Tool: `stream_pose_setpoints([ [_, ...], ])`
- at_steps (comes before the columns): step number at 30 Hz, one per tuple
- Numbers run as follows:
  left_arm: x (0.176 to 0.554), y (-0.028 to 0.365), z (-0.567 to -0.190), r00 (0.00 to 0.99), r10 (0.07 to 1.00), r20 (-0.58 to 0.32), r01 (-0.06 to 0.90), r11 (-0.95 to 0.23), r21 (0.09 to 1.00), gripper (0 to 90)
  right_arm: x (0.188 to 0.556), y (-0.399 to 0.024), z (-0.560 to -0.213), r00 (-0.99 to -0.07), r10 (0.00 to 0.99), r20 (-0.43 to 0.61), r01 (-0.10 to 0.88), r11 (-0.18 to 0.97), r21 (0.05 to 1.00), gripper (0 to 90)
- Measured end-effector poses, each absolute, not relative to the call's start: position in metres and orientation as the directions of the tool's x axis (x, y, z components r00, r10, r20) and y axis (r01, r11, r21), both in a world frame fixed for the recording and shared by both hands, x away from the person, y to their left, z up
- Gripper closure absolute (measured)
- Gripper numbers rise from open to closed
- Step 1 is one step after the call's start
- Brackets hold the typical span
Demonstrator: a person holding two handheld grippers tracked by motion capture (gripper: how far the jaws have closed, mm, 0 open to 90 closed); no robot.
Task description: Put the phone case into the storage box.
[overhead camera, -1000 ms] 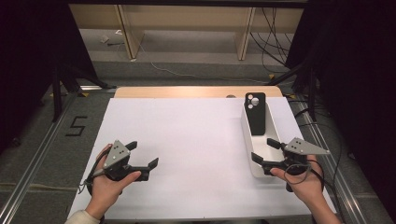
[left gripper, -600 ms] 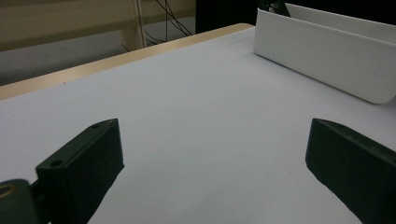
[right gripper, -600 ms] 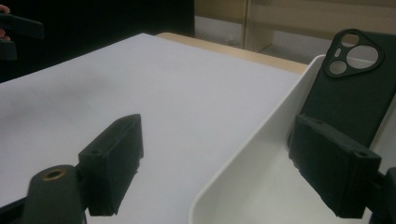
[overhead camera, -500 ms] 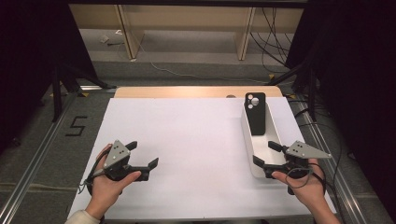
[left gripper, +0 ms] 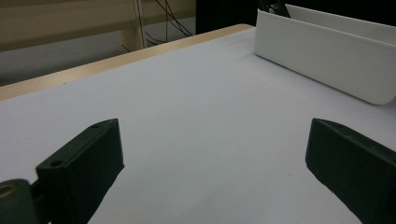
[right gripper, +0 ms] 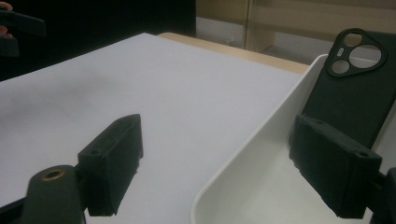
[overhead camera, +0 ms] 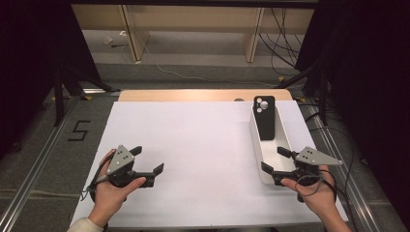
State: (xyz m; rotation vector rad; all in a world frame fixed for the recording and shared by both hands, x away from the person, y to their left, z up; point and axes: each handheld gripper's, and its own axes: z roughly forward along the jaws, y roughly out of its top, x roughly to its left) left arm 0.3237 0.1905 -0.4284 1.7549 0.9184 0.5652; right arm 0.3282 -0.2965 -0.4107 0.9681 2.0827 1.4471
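White paper or sheeting covers the table [overhead camera: 203, 145], with a strip of bare pale wood showing along its far edge. Near the right side stands a long white tray [overhead camera: 270, 150], and a black phone case [overhead camera: 265, 117] leans upright against the tray's far end, camera cutouts at the top. The right gripper [overhead camera: 278, 162] hovers at the near end of that tray, jaws wide apart with nothing between them; in the right gripper view one jaw sits over the tray's hollow and the other over the white sheet, the tray wall running between. The left gripper [overhead camera: 147, 162] rests low over the sheet at the near left, well apart from the tray, its jaws also spread and empty. Beyond the table lies a grey floor with loose cables [overhead camera: 285, 43], light wooden furniture legs [overhead camera: 133, 34], and black curtains on both sides. A "5" mark [overhead camera: 80, 130] sits on the floor to the left.
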Motion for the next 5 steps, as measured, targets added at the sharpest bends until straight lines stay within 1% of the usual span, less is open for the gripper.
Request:
stream_pose_setpoints([
  [5,0.3238,0.1901,-0.4285,0.596,0.801,-0.052,0.318,-0.176,0.932,3.9,0.3284,-0.2973,-0.4103,-0.665,0.746,0.044,0.299,0.212,0.93,18.4],
])
